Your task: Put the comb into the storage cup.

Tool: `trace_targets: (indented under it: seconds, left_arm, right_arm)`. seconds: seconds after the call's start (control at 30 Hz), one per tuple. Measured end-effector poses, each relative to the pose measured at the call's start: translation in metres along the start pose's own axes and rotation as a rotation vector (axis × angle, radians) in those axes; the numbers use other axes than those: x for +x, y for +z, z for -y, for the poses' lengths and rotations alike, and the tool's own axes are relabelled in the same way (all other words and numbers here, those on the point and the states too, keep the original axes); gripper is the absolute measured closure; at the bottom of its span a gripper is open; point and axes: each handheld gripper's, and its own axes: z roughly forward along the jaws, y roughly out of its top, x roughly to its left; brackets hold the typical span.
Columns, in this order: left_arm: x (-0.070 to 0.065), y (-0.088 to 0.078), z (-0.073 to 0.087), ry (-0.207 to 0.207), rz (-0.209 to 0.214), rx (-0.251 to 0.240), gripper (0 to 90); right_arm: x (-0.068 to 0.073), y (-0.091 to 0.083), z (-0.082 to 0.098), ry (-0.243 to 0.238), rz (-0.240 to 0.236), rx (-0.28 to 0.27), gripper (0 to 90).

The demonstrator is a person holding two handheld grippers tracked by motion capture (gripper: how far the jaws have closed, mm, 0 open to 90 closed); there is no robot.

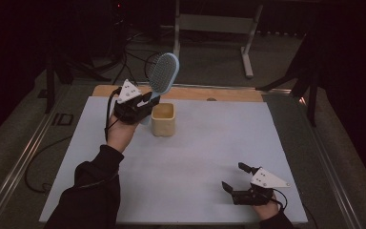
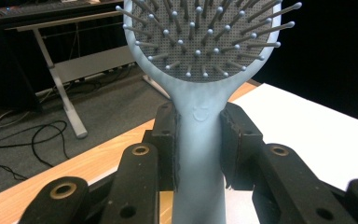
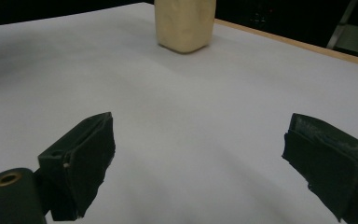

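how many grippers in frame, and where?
2. Left gripper at the table's far left beside the cream cup, shut on the blue hairbrush. Right gripper open, near right corner.

Hairbrush (image 2: pixel 200 126) matt blue plastic; cup (image 1: pixel 163 119) smooth cream plastic.

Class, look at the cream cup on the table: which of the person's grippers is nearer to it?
Left. The left gripper, clamping the blue hairbrush, sits just beside the cream cup; the right gripper rests open far off by the table's near edge.

white-topped table (image 1: pixel 186 157) with a cream cup (image 1: pixel 163 119) upright on it
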Motion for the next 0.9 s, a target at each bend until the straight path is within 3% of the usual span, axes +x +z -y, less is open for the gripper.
trace_targets:
  seconds: [0.4,0.53,0.9]
  left_arm:
    - [0.001,0.025,0.000,-0.035,0.000,-0.070,70.1]
    - [0.003,0.032,0.003,-0.064,0.039,-0.101,70.1]
    - [0.013,0.050,0.007,-0.083,0.063,-0.152,70.1]
  right_arm:
    - [-0.001,-0.001,0.000,0.004,-0.001,-0.005,8.7]
    - [-0.001,-0.001,0.000,0.003,-0.001,-0.008,8.7]
    - [-0.001,-0.001,0.000,0.004,-0.005,-0.012,8.7]
